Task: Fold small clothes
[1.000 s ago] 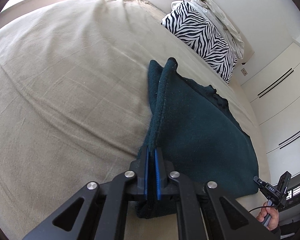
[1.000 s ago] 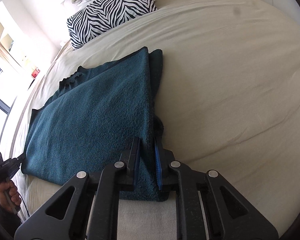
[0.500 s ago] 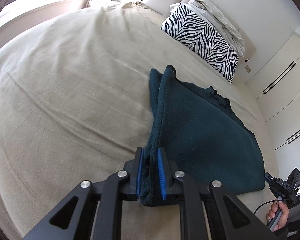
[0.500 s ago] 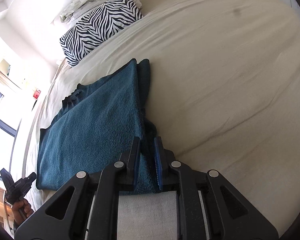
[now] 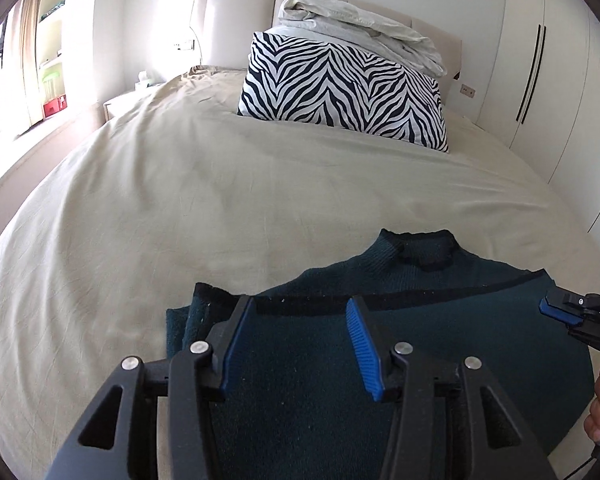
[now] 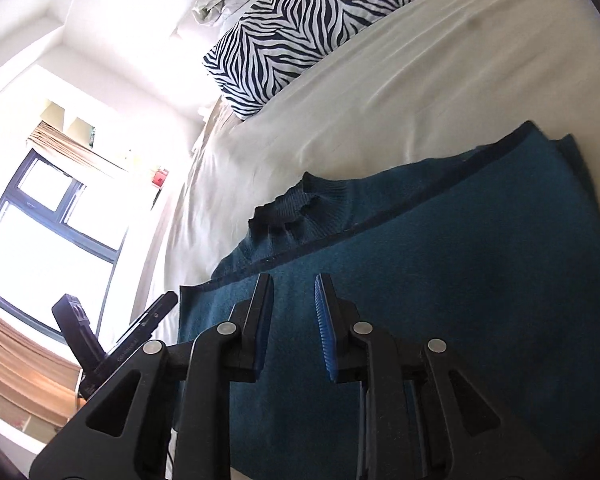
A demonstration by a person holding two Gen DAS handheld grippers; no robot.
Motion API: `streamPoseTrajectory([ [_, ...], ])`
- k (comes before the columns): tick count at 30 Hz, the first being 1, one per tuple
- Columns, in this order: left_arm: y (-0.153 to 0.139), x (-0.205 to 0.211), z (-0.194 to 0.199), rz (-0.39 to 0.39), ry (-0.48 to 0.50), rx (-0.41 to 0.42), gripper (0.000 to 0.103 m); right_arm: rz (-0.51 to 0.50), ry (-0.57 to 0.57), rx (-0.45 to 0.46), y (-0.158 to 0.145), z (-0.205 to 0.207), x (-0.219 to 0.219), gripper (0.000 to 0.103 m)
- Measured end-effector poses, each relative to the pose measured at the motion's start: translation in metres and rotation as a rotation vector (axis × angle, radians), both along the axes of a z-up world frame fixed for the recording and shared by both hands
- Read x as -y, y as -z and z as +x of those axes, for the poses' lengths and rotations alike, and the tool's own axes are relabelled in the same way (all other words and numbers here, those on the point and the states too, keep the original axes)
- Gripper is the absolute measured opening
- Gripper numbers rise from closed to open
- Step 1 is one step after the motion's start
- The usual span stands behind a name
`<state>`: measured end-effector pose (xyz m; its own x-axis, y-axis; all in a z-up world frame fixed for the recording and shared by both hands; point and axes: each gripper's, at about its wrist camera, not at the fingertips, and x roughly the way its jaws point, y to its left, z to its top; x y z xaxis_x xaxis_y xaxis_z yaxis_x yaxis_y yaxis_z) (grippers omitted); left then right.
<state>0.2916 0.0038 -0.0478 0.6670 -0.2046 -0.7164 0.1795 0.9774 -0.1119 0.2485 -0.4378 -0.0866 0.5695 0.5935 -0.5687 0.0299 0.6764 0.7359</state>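
Now the sweater (image 5: 440,360) is lying flat on the bed (image 5: 220,200), folded once so that a dark hem edge is running across it, with the collar (image 5: 424,252) pointing toward the zebra pillow (image 5: 340,88) at the headboard end. Both grippers are hovering above the near half of it, apart from the cloth.

The left gripper (image 5: 300,344) is opening: its fingers (image 5: 362,344) are standing spread with nothing between them, only the knit showing below the gap. The right gripper (image 6: 290,324) is opening too, its fingers (image 6: 324,328) parted by a narrower gap and likewise pinching nothing.

The relation that matters for the coming move seems to be this: the sweater's long axis is running side to side across the person's front, from the left gripper's side to the right one's. The fold edge is lying just beyond both sets of fingers, toward the pillow. In the left wrist view the right gripper (image 5: 572,320) is showing near the sweater's right end, while the left end, with its small bunched corner (image 5: 192,312), is sitting just beside the left gripper. So each hand appears nearer its own end. A second fold would probably call for pinching one short end and carrying it over along that axis; which end, I cannot tell.
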Motion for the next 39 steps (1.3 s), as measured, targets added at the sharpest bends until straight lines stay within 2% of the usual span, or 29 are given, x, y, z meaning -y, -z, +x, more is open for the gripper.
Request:
streamPoseTrajectory([
  [3, 0.039, -0.021, 0.018, -0.019, -0.058, -0.118, 0.05, 0.009, 0.023, -0.057, 0.026, 0.028, -0.012, 0.021],
  [4, 0.049, -0.032, 0.016, -0.063, -0.057, -0.119, 0.048, 0.015, 0.049, -0.076, 0.036, 0.033, -0.007, 0.021],
  [5, 0.053, -0.041, 0.011, -0.119, -0.041, -0.085, 0.048, 0.041, 0.079, -0.081, 0.045, 0.035, 0.002, 0.017],
  [6, 0.054, -0.047, 0.008, -0.148, -0.034, -0.078, 0.048, 0.09, 0.115, -0.075, 0.052, 0.034, 0.015, 0.017],
  [10, 0.056, -0.054, 0.006, -0.193, -0.028, -0.075, 0.048, 0.194, 0.311, -0.032, 0.066, 0.014, 0.085, 0.014],
  [13, 0.057, -0.05, 0.005, -0.18, -0.031, -0.065, 0.048, 0.103, 0.45, -0.034, 0.054, -0.001, 0.124, 0.015],
  [14, 0.056, -0.05, 0.004, -0.179, -0.031, -0.064, 0.048, 0.079, 0.499, -0.034, 0.048, -0.008, 0.135, 0.02],
  [16, 0.054, -0.052, 0.002, -0.193, -0.036, -0.071, 0.047, 0.07, 0.566, -0.032, 0.037, -0.025, 0.145, 0.022],
  [18, 0.042, -0.05, -0.01, -0.173, -0.063, -0.087, 0.047, 0.104, 0.487, 0.015, 0.021, -0.039, 0.134, 0.022],
  [20, 0.025, -0.038, -0.038, -0.18, -0.022, -0.074, 0.047, 0.125, 0.328, 0.062, 0.005, -0.055, 0.099, 0.022],
  [22, 0.014, -0.023, -0.076, -0.201, 0.029, -0.057, 0.051, 0.135, 0.151, 0.082, -0.003, -0.073, 0.05, 0.022],
  [23, 0.013, -0.015, -0.093, -0.198, 0.039, -0.058, 0.057, 0.149, 0.062, 0.079, -0.001, -0.081, 0.018, 0.022],
  [24, 0.016, -0.008, -0.106, -0.197, 0.046, -0.07, 0.063, 0.163, -0.012, 0.058, 0.006, -0.086, -0.008, 0.022],
  [26, 0.032, 0.005, -0.123, -0.172, 0.06, -0.119, 0.064, 0.156, -0.12, -0.01, 0.025, -0.095, -0.054, 0.022],
  [28, 0.051, 0.011, -0.132, -0.129, 0.052, -0.162, 0.063, 0.132, -0.164, -0.082, 0.046, -0.101, -0.077, 0.022],
  [31, 0.051, 0.012, -0.141, -0.099, 0.068, -0.147, 0.063, 0.127, -0.102, -0.074, 0.049, -0.112, -0.06, 0.021],
  [35, 0.053, 0.004, -0.139, -0.14, 0.072, -0.162, 0.063, 0.1, 0.153, -0.073, 0.044, -0.146, 0.014, 0.021],
  [37, 0.054, 0.004, -0.141, -0.133, 0.072, -0.156, 0.063, 0.106, 0.278, -0.079, 0.04, -0.164, 0.046, 0.021],
  [39, 0.054, 0.006, -0.143, -0.118, 0.072, -0.146, 0.064, 0.075, 0.323, -0.057, 0.027, -0.177, 0.056, 0.023],
])
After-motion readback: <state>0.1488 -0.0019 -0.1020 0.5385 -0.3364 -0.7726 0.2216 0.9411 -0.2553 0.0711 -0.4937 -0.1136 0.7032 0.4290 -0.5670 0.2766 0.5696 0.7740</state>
